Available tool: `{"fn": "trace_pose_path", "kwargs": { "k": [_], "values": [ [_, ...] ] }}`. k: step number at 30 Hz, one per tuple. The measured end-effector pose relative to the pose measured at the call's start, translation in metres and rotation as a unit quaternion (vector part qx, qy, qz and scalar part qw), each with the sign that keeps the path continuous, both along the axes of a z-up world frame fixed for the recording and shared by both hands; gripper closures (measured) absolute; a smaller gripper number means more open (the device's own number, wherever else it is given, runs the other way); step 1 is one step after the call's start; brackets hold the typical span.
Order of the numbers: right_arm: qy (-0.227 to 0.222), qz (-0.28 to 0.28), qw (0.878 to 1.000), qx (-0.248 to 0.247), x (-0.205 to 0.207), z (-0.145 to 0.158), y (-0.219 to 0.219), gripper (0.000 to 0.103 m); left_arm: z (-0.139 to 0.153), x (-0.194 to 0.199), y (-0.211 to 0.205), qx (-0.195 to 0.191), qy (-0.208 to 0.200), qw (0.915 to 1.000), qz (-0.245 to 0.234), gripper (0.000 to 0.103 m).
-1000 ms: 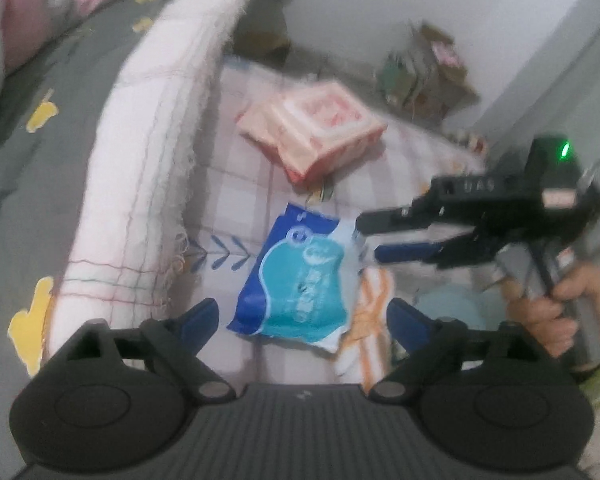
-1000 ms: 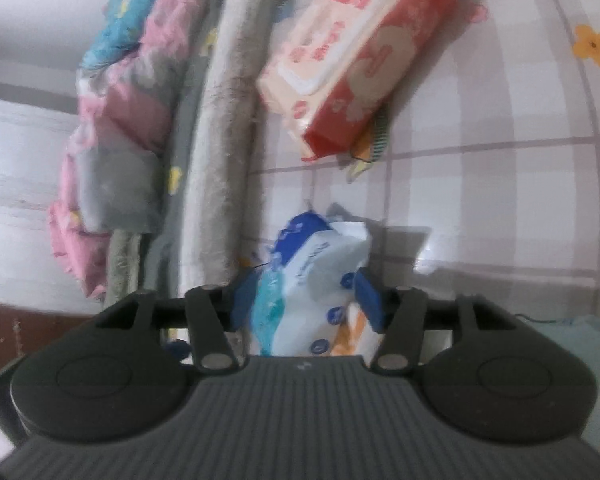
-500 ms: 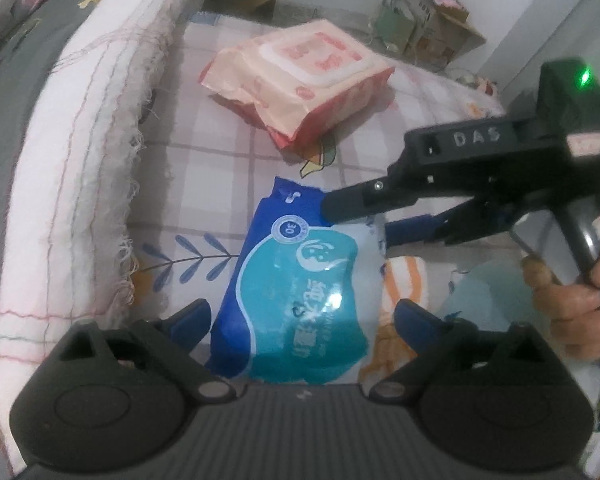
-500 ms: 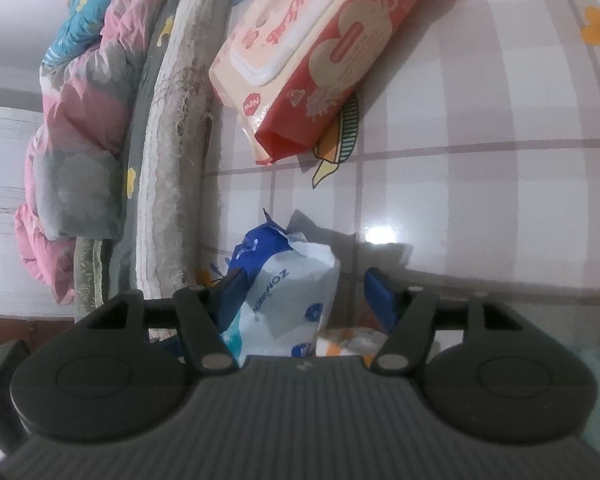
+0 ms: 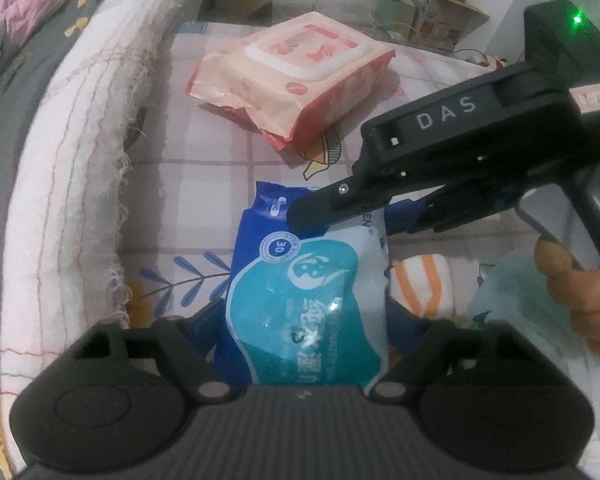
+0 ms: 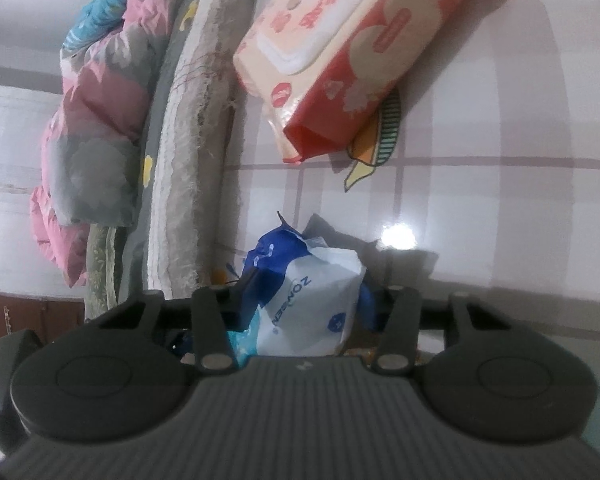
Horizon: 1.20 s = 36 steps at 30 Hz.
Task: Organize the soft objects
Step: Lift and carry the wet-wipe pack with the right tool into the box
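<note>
A blue and white wet-wipe pack (image 5: 304, 296) lies on the checked table cover, between the fingers of my left gripper (image 5: 304, 320), whose jaws press its near end. My right gripper (image 6: 304, 304) straddles the far end of the same pack (image 6: 312, 296) with its jaws open; its body (image 5: 460, 136) reaches in from the right in the left wrist view. A larger pink and red wipe pack (image 5: 296, 76) lies farther back, also in the right wrist view (image 6: 352, 52).
A rolled white blanket (image 5: 80, 152) runs along the left of the cover. An orange-striped cloth (image 5: 420, 284) and a pale blue cloth (image 5: 512, 296) lie right of the blue pack. Pink and grey quilts (image 6: 96, 120) are piled beyond the blanket. Boxes (image 5: 432, 8) stand at the back.
My left gripper moved forward over the blue pack and closed onto its near end. My right gripper opened wider around the pack's far end.
</note>
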State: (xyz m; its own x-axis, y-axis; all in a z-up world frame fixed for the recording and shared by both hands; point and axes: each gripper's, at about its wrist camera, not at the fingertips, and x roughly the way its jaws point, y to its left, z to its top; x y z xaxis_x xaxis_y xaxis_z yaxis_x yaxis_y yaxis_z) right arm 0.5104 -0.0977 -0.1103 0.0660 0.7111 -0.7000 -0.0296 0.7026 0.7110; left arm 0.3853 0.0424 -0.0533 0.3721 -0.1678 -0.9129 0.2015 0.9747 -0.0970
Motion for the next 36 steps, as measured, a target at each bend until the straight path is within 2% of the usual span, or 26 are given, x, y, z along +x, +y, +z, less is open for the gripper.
{"fn": "trace_pose_path", "kwargs": {
  "k": [5, 11, 17, 22, 29, 33, 36],
  "values": [
    [-0.012, 0.003, 1.000, 0.023, 0.000, 0.008, -0.001, 0.059, 0.010, -0.004, -0.002, 0.013, -0.019, 0.9997, 0.006, 0.024],
    [-0.042, 0.004, 0.998, 0.048, -0.005, 0.036, -0.002, 0.068, 0.042, -0.019, 0.006, 0.005, -0.056, 0.9981, 0.022, 0.025],
    [-0.087, 0.012, 0.993, 0.073, -0.022, 0.091, -0.005, 0.072, 0.090, -0.051, 0.007, -0.006, -0.107, 0.9939, 0.028, 0.025],
    [-0.129, 0.012, 0.988, 0.087, -0.055, 0.141, -0.019, 0.074, 0.127, -0.090, -0.005, -0.017, -0.148, 0.9886, 0.020, 0.025],
    [-0.183, -0.015, 0.978, 0.095, -0.135, 0.204, -0.079, 0.075, 0.163, -0.145, -0.051, -0.056, -0.175, 0.9826, -0.031, 0.025],
    [-0.211, -0.045, 0.973, 0.083, -0.186, 0.230, -0.133, 0.075, 0.175, -0.174, -0.097, -0.077, -0.188, 0.9758, -0.082, 0.025],
    [-0.230, -0.079, 0.968, 0.069, -0.226, 0.241, -0.181, 0.075, 0.174, -0.188, -0.141, -0.092, -0.178, 0.9721, -0.121, 0.025]
  ]
}}
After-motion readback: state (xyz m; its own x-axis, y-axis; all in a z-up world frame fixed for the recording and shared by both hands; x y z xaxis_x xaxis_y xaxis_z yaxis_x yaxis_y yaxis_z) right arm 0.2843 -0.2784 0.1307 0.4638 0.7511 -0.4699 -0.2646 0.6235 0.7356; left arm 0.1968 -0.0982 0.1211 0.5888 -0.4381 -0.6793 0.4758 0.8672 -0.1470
